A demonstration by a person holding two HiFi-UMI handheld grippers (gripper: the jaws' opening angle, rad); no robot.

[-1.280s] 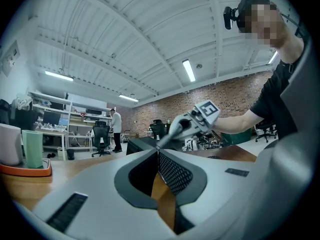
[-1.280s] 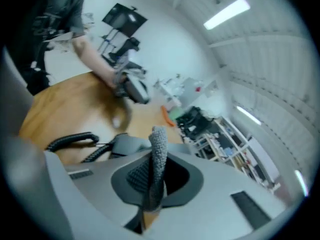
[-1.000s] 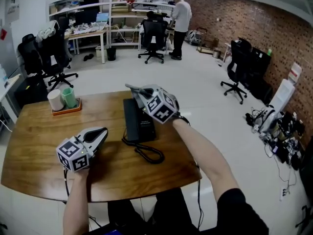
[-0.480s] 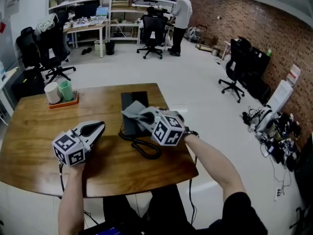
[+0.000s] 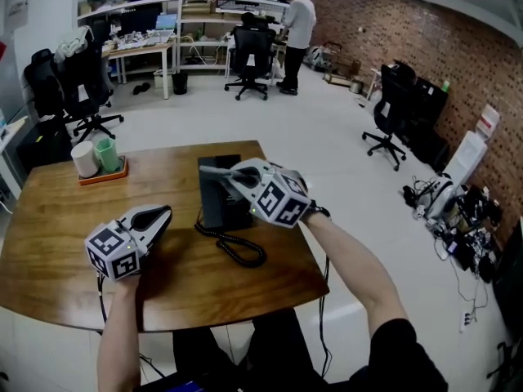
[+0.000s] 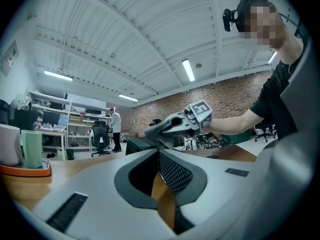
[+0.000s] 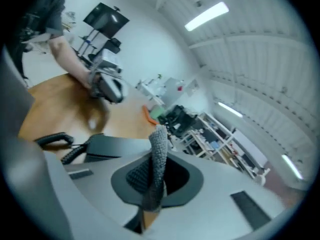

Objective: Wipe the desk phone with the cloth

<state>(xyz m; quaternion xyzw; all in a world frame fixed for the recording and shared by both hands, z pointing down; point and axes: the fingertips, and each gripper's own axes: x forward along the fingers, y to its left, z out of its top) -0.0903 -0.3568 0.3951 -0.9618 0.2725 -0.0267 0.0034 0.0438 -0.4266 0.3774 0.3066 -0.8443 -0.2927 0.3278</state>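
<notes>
1. I am pinching the grey cloth (image 7: 158,165) in my right gripper (image 5: 231,171), its jaws pressed onto the fabric.
2. I am holding that cloth over the far half of the black desk phone (image 5: 215,203); I cannot tell whether it is touching.
3. The phone is lying flat at the middle of the wooden table (image 5: 57,235), with its coiled cord (image 5: 235,247) trailing on the near side.
4. I am keeping my left gripper (image 5: 158,216) low over the table left of the phone, jaws pressed together on nothing.
</notes>
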